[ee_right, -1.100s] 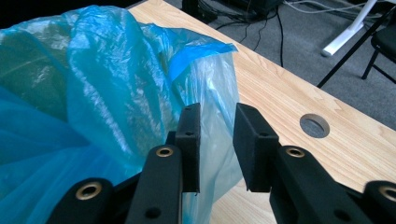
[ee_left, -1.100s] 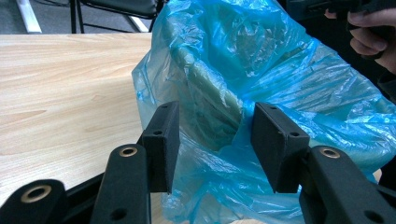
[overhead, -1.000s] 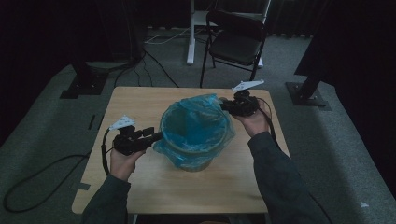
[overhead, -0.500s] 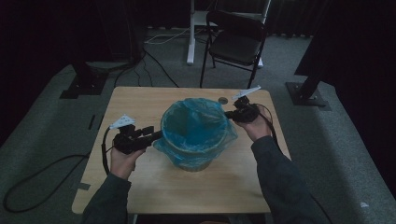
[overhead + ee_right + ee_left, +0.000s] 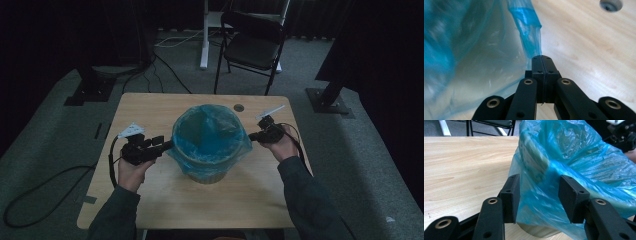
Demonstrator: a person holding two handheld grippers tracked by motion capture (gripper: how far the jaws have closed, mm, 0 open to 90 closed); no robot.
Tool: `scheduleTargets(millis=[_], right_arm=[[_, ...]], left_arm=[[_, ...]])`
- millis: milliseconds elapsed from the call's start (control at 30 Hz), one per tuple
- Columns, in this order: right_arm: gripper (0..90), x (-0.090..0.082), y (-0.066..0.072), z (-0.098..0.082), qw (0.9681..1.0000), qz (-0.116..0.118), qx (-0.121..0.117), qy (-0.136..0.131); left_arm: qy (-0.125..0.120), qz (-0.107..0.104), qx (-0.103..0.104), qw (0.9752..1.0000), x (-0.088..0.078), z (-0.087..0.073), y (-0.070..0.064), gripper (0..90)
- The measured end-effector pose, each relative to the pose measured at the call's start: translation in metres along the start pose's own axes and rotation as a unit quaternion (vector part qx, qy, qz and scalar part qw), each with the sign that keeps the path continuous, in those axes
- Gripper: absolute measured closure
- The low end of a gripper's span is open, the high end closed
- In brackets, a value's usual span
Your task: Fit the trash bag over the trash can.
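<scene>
A round bin point(image 5: 207, 167) lined with a blue plastic bag point(image 5: 210, 130) stands mid-table. My left gripper point(image 5: 167, 146) sits at the bin's left side. In the left gripper view it point(image 5: 540, 197) is open wide, with the bag's point(image 5: 574, 152) hanging skirt loose between the pads below the bin's rim point(image 5: 534, 157). At the bin's right side, my right gripper point(image 5: 252, 136) is shut. The right gripper view shows the tips point(image 5: 541, 58) pinching a twisted strip of the bag's point(image 5: 529, 30) edge.
The wooden table point(image 5: 150, 110) has a small round hole point(image 5: 239, 107) behind the bin, also seen as a hole point(image 5: 610, 5) in the right gripper view. A black folding chair point(image 5: 255, 45) stands beyond the far edge. Cables lie on the floor at left.
My right hand has come down along the bin's right side, towards the table's near edge, its jaws closing on the bag's edge. The left hand has stayed put.
</scene>
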State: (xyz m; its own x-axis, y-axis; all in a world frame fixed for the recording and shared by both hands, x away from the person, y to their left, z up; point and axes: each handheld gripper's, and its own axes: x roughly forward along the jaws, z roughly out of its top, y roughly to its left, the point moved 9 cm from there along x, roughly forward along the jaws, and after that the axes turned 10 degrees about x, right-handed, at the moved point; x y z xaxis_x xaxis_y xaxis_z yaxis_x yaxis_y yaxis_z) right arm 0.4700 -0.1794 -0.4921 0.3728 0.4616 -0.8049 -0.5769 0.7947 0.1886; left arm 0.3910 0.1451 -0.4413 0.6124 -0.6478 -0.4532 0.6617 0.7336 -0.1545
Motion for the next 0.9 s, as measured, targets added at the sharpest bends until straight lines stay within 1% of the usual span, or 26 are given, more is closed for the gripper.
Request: scheduleTargets(millis=[133,200,300,400,533,600,633,733,800,833,900], right_arm=[[90.0,0.004,0.002,-0.013,0.9997,0.003,-0.010,0.021],[89.3,0.001,0.003,-0.013,0.9998,0.004,-0.011,0.015],[80.4,-0.012,0.005,-0.004,0.9998,0.007,-0.011,-0.013],[73.7,-0.028,0.012,0.009,0.9987,0.013,-0.011,-0.049],[71.8,-0.049,0.025,0.027,0.9952,0.019,-0.021,-0.093],[70.8,-0.056,0.031,0.035,0.9928,0.022,-0.027,-0.114],[70.7,-0.059,0.034,0.038,0.9918,0.026,-0.026,-0.122],[70.3,-0.064,0.042,0.046,0.9888,0.044,-0.028,-0.140],[70.3,-0.063,0.047,0.049,0.9875,0.063,-0.023,-0.143],[70.3,-0.062,0.049,0.050,0.9873,0.068,-0.022,-0.141],[71.5,-0.059,0.050,0.051,0.9882,0.066,-0.026,-0.136]], left_arm=[[0.001,0.001,0.000,1.0000,0.000,0.000,0.001,51.9],[0.001,0.001,0.000,1.0000,0.000,0.001,0.001,52.0],[-0.001,0.001,0.001,1.0000,-0.001,0.002,0.001,51.8],[-0.002,0.001,0.001,1.0000,-0.001,0.003,0.001,51.7],[-0.002,0.000,0.003,1.0000,-0.001,0.004,-0.001,51.7],[-0.003,0.000,0.003,1.0000,0.000,0.004,-0.001,51.7],[-0.002,0.000,0.002,1.0000,0.000,0.004,0.000,51.7],[-0.002,-0.001,0.003,1.0000,-0.001,0.004,0.000,51.7],[-0.002,-0.001,0.002,1.0000,0.000,0.003,0.000,51.7],[-0.002,-0.001,0.002,1.0000,0.000,0.003,0.000,51.7],[-0.001,0.000,0.002,1.0000,0.000,0.003,0.000,51.7]])
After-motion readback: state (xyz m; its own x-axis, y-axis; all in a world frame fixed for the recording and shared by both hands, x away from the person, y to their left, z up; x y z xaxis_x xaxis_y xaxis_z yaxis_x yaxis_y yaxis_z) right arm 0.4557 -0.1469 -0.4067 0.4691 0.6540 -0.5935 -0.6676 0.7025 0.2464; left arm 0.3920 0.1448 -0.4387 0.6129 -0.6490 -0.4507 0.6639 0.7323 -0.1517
